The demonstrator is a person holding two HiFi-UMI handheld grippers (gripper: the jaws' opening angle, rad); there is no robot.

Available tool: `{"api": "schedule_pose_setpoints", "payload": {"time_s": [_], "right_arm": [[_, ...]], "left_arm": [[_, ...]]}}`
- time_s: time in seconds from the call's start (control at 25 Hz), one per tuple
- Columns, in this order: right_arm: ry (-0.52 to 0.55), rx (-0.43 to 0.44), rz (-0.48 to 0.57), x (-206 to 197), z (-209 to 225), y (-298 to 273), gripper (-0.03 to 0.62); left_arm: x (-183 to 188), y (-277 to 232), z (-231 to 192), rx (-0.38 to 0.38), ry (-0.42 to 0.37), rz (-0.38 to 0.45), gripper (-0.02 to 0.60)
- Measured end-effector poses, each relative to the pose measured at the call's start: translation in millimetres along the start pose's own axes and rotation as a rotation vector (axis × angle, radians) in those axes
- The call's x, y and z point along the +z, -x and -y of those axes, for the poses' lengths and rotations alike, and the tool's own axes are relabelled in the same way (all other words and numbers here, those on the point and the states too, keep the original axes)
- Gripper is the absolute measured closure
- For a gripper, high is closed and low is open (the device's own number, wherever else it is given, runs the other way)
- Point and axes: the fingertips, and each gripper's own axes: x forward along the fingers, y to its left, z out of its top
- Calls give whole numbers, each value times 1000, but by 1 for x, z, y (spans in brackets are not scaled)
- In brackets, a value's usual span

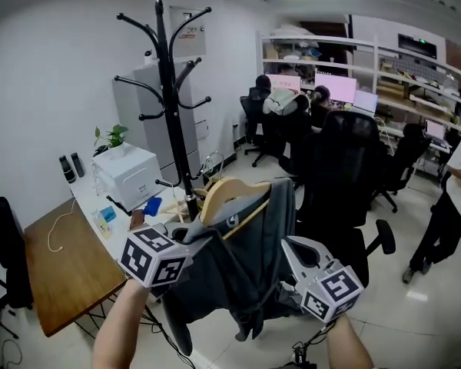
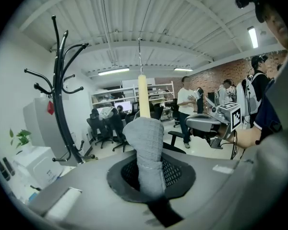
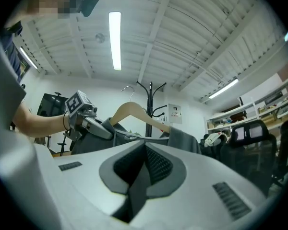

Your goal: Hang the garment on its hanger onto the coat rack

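A grey garment [image 1: 246, 264] hangs on a wooden hanger [image 1: 232, 194] that I hold up in front of me. My left gripper [image 1: 186, 235] is shut on the garment's shoulder over the hanger's end. In the left gripper view grey fabric [image 2: 145, 147] rises from between the jaws, with the wooden hanger [image 2: 143, 97] and its metal hook [image 2: 140, 56] above. The black coat rack [image 1: 169, 91] stands behind and left of the hanger, apart from it. My right gripper [image 1: 288, 243] sits beside the garment's right side, shut with nothing in it [image 3: 144, 150].
A wooden table [image 1: 69, 267] and a white box [image 1: 127, 175] lie left of the rack's base. Black office chairs [image 1: 346, 183] stand close behind the garment. Seated people work at desks at the back, and a person [image 1: 453, 198] stands at the right edge.
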Motion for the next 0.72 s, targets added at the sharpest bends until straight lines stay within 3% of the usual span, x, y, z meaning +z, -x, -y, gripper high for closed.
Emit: {"api": "schedule_pose_setpoints", "payload": {"time_s": [0.28, 0.48, 0.72], "right_arm": [[-12, 17, -10, -4, -26, -12, 580], [-12, 24, -11, -4, -26, -23, 580], [1, 50, -4, -6, -16, -49, 580]], "left_arm": [[-20, 17, -22, 58, -19, -87, 563], [-29, 15, -45, 102, 27, -93, 563], [-13, -13, -88, 142, 64, -75, 563]]}}
